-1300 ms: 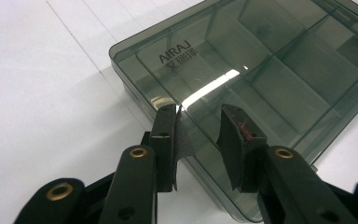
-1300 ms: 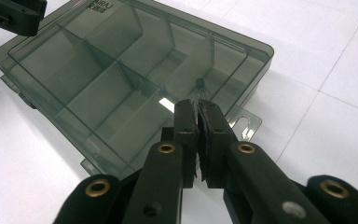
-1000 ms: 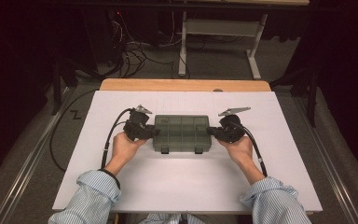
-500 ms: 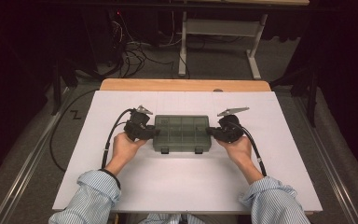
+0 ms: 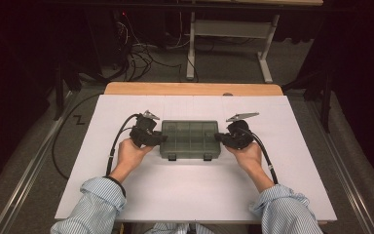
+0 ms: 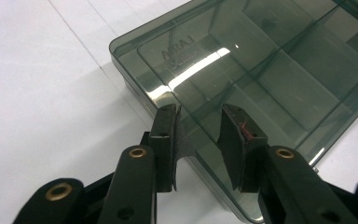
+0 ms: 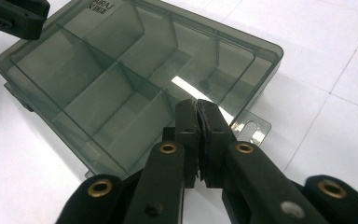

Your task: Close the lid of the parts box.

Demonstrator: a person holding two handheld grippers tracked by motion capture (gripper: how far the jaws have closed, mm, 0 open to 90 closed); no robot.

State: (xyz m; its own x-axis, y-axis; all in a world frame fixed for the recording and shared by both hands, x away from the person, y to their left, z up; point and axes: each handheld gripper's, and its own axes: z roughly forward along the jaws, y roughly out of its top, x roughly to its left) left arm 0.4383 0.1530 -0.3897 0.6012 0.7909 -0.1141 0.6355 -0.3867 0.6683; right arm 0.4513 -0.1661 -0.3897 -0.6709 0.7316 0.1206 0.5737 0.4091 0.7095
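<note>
A smoky see-through compartment box (image 5: 191,139) lies shut in the middle of the white table, its latches toward the person. My left gripper (image 5: 161,138) sits at the box's left end. In the left gripper view the jaws of my left gripper (image 6: 200,126) stand apart above the edge of the box (image 6: 270,60), with nothing pinched between them. My right gripper (image 5: 219,138) is at the right end. In the right gripper view my right gripper (image 7: 198,109) has its jaws pressed together, tips over the lid of the box (image 7: 121,70) beside the clear hang tab (image 7: 251,128).
White paper covers the table (image 5: 190,195), and a wooden strip (image 5: 190,88) runs along its far edge. A cable (image 5: 119,139) trails from each gripper over the table. Beyond the table are a metal stand (image 5: 233,29) and tangled floor cables (image 5: 141,53).
</note>
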